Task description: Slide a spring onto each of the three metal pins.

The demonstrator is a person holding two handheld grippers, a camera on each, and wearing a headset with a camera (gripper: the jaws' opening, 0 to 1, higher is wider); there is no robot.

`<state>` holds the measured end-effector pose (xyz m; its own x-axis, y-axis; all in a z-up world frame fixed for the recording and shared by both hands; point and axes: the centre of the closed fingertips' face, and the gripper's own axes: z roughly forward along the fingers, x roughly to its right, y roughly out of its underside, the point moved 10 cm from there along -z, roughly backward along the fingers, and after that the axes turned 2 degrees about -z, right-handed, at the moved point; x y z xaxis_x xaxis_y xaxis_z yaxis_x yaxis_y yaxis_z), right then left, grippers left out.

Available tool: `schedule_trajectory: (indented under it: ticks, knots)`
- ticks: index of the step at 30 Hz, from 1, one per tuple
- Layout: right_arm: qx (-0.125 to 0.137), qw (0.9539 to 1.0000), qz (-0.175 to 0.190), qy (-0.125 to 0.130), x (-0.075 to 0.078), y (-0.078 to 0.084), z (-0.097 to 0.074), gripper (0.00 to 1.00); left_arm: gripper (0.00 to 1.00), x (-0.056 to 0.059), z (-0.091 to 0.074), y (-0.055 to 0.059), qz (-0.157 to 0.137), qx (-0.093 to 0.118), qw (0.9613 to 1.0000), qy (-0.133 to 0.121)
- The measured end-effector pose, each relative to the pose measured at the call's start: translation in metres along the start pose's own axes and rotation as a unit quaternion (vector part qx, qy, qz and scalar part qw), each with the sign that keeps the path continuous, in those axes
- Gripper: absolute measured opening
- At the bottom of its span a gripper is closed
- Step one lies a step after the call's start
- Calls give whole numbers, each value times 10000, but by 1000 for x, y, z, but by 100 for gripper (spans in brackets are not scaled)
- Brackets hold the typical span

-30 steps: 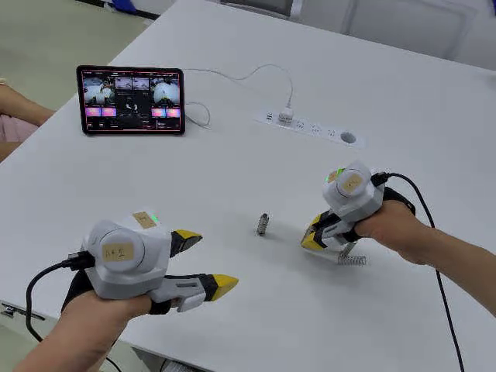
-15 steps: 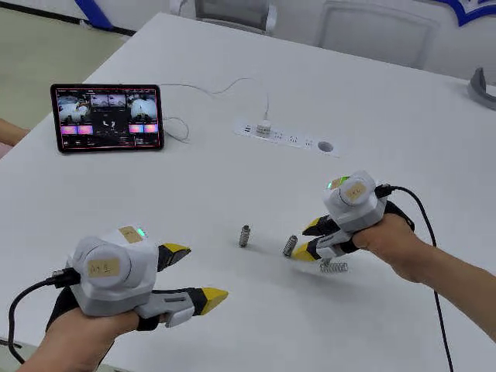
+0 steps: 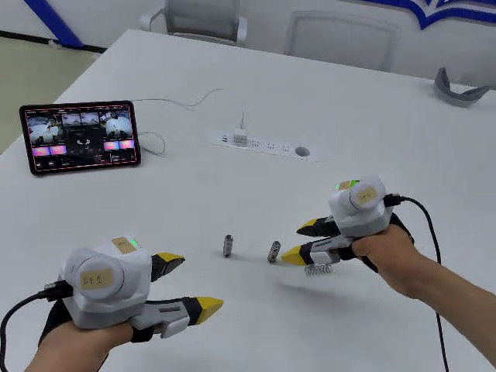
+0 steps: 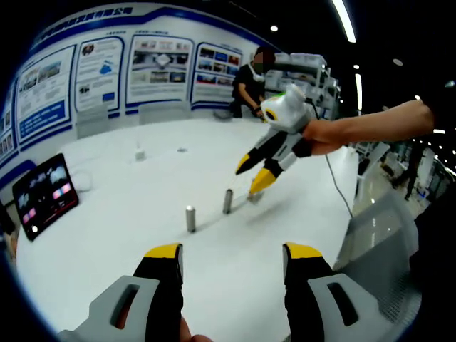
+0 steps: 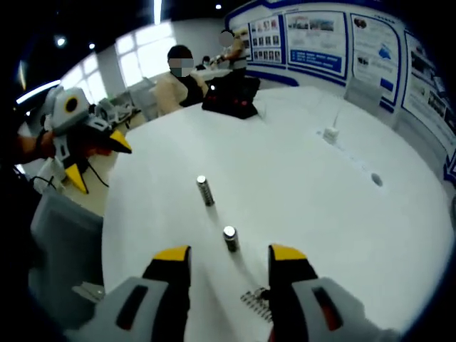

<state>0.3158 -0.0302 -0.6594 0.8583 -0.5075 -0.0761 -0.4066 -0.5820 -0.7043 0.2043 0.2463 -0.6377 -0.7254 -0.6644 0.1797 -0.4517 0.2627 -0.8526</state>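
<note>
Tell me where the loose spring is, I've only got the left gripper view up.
Observer: The loose spring lies flat on the table, beneath the right gripper.
Operator: Is it gripped?
Observer: No. In the right gripper view the jaws stand open, and the spring lies close by one jaw's inner edge.
Operator: What's ahead of those jaws?
Observer: The nearer pin stands just beyond the tips, about centred in the gap. The farther pin stands behind it.

Spring: the loose silver coil spring (image 3: 318, 270) lies partly hidden beneath the right gripper (image 3: 298, 242).
Tablet: the black tablet (image 3: 80, 136) has screen contents too small to read.
</note>
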Motion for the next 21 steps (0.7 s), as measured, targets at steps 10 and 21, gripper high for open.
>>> schedule_trajectory:
  ticks: [10,21]
  knots:
    - [287,9988,338,206,-6,12,-15,50,58,2,6,-2,64,-27,9999,85]
    - [542,9951,666,498,-11,30,-30,52,58,-1,14,-3,119,-48,9998,179]
